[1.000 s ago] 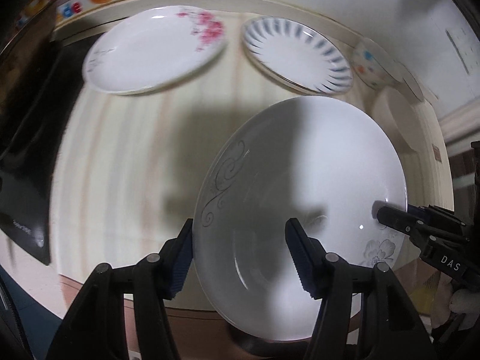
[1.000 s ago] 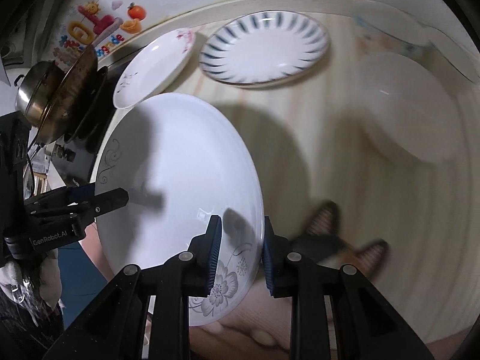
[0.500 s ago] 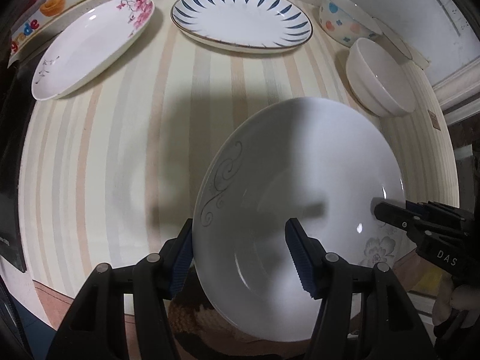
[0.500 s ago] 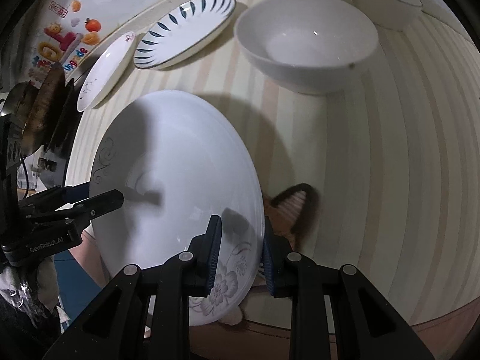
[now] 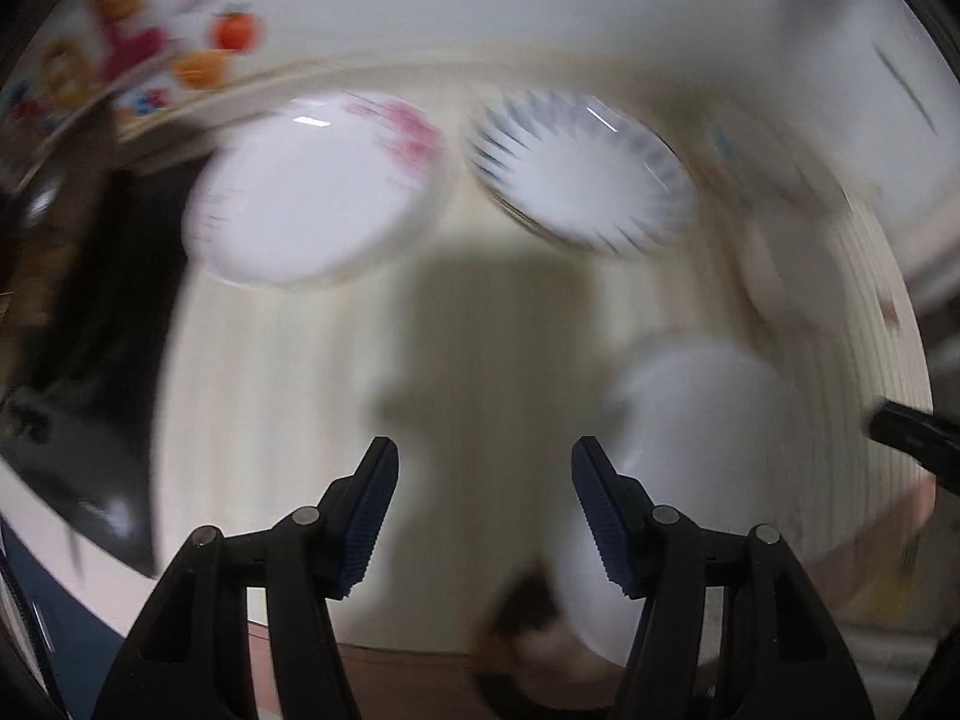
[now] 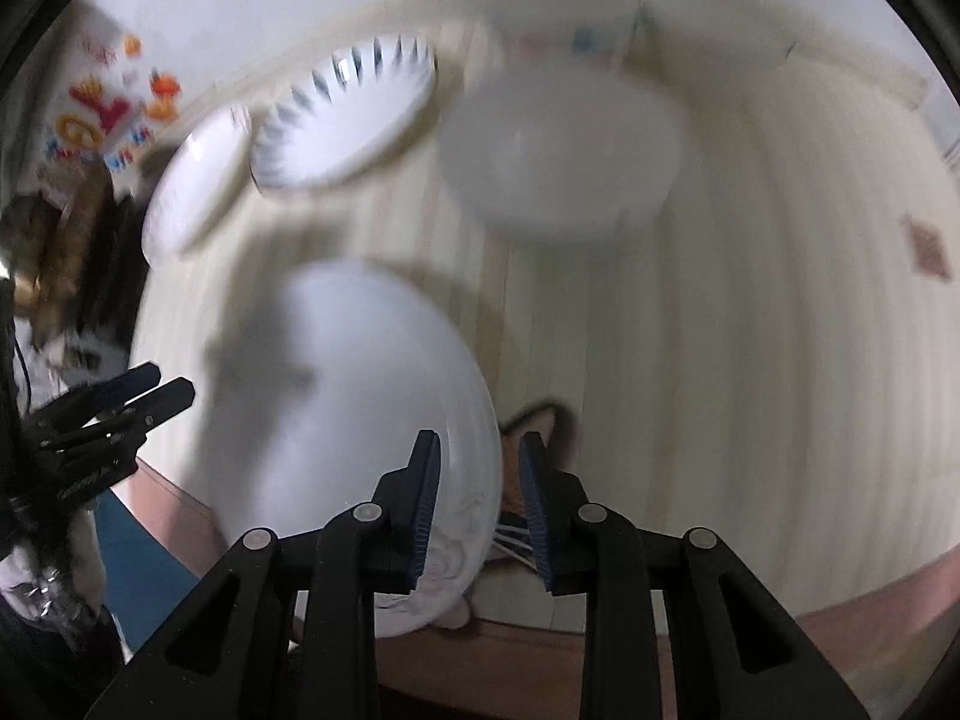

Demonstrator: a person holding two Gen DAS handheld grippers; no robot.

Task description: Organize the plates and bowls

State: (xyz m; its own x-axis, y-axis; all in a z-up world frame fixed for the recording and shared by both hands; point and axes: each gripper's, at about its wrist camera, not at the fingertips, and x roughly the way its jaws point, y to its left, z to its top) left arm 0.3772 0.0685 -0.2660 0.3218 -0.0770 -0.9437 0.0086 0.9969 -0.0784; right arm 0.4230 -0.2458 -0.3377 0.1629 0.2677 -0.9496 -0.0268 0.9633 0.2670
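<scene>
Both views are motion-blurred. A large white plate (image 6: 336,414) with a grey flower print sits near the table's front edge; it also shows in the left wrist view (image 5: 690,432). My right gripper (image 6: 480,504) straddles its rim with a visible gap between the pads, open. My left gripper (image 5: 485,516) is open and empty, left of the plate, and shows in the right wrist view (image 6: 138,396). A pink-flower plate (image 5: 306,192) and a blue-striped plate (image 5: 582,180) lie at the back. A white bowl (image 6: 558,156) stands beyond the large plate.
A colourful dotted bowl (image 6: 576,42) and another white bowl (image 6: 714,24) stand at the back by the wall. A dark stove (image 5: 90,324) lies at the left. The striped table's front edge (image 6: 780,594) runs just below the grippers.
My left gripper has let go of the large plate and swung left off it. My right gripper's jaws have widened on the rim. The plate now sits lower on the table.
</scene>
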